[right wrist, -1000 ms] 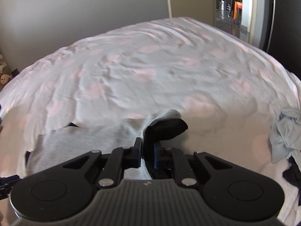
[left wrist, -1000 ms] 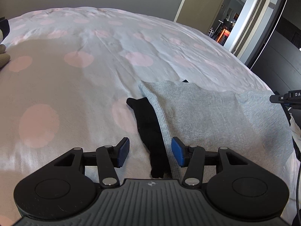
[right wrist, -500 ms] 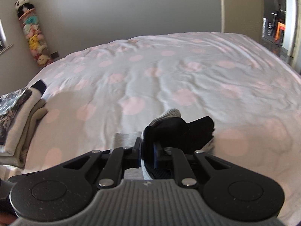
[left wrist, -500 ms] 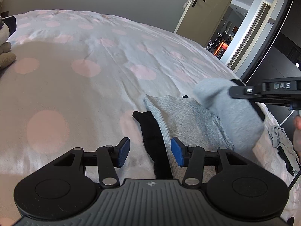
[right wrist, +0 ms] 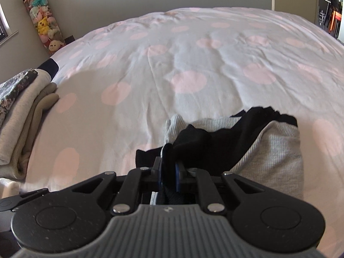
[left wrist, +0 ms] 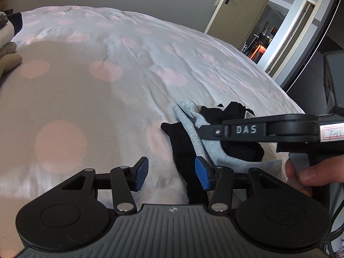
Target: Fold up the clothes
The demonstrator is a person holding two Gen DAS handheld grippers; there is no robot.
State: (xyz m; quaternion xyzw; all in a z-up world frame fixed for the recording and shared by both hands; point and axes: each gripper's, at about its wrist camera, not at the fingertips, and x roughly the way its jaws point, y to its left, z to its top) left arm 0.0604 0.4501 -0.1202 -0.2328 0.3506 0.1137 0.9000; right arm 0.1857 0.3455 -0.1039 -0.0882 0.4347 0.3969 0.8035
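Right tool folding a grey-and-black garment on the bed

The right tool (right wrist: 168, 173) is pinching the grey ribbed knit garment with black trim (right wrist: 273, 150), lying on the pale pink-dotted bedcover (right wrist: 193, 60); the left tool (left wrist: 171, 173) is hovering with blue pads wide apart, gripping nothing, over the garment's black edge.

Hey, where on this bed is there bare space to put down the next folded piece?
The wide dotted bedspread is bare between the folded stack on one side and the grey garment on the other, and beyond both to the far edge. It is crowded near the garment, where both hand-held grippers work.
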